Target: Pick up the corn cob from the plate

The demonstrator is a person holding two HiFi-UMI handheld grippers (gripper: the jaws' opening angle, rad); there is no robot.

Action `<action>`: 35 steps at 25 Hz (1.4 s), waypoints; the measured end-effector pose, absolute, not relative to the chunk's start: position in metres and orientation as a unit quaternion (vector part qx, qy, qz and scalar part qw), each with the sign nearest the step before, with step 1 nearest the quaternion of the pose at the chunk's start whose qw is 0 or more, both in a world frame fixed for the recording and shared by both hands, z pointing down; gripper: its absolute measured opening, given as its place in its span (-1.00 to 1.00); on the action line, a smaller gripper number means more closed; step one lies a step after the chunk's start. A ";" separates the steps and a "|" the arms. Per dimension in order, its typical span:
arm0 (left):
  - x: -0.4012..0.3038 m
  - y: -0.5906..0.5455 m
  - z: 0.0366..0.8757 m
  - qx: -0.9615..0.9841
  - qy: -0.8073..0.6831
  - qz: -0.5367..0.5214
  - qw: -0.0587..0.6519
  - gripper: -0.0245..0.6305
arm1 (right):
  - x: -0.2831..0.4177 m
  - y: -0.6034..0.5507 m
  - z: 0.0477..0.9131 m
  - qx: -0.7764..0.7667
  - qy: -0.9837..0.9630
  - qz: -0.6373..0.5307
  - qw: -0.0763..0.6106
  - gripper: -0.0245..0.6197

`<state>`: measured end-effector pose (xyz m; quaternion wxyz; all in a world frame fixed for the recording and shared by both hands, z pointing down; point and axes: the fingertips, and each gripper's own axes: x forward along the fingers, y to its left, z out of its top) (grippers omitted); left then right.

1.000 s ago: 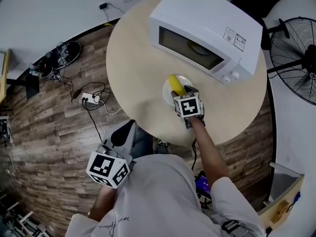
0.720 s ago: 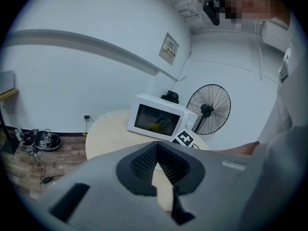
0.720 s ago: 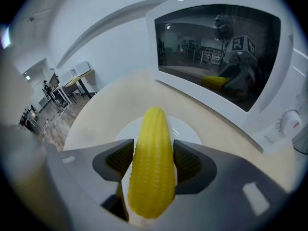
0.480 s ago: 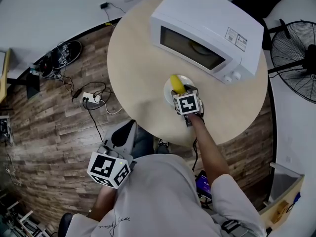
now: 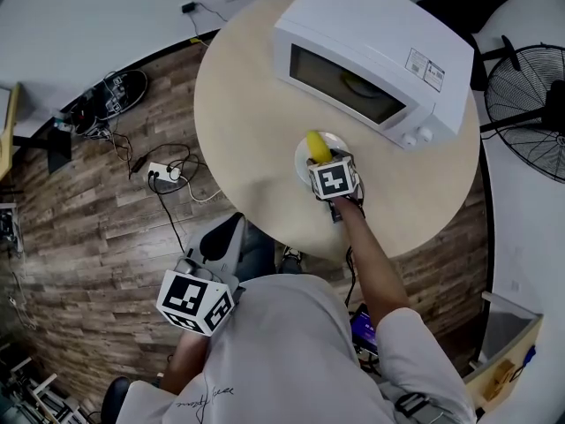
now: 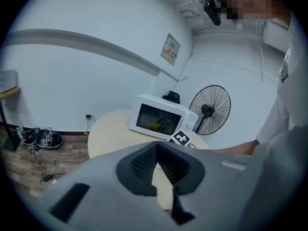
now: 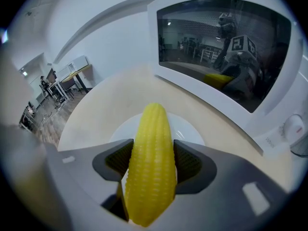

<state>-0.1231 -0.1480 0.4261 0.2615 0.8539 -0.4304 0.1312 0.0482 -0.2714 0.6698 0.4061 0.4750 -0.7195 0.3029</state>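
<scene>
- The right gripper (image 5: 321,161) is stretched out over the round table (image 5: 243,122), and its jaws are clenched on the corn cob (image 5: 315,147)
- In the right gripper view, the two dark pads (image 7: 191,163) of the right gripper (image 7: 151,161) press on both sides of the yellow corn cob (image 7: 150,153), at about the middle of its length
- The cob is above the white plate (image 5: 301,157), with its pointed end toward the microwave (image 5: 371,56); I cannot tell if its lower side touches the plate (image 7: 190,129)
- The plate is on the table (image 7: 103,114), just in front of the microwave (image 7: 226,57), whose door is closed; something yellow shows behind the dark glass
- The left gripper (image 5: 212,246) is held low at the person's left side, over the wooden floor (image 5: 88,219), well apart from the plate
- In the left gripper view, the jaws of the left gripper (image 6: 157,149) are pressed together at the tips and nothing is between them
- A standing fan (image 5: 530,104) is on the floor beside the table, at the microwave's side, and some cables (image 5: 163,170) lie on the floor at the other side
</scene>
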 end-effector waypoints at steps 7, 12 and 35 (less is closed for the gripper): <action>-0.124 -0.145 0.426 0.855 -0.429 0.127 0.264 -0.96 | 0.051 -0.274 0.668 0.496 -0.705 0.323 0.391 -0.09; -0.128 -0.144 0.425 0.853 -0.432 0.125 0.263 -0.96 | 0.049 -0.271 0.666 0.495 -0.705 0.332 0.385 -0.09; -0.120 -0.138 0.420 0.856 -0.431 0.117 0.260 -0.96 | 0.056 -0.259 0.652 0.503 -0.713 0.343 0.347 -0.10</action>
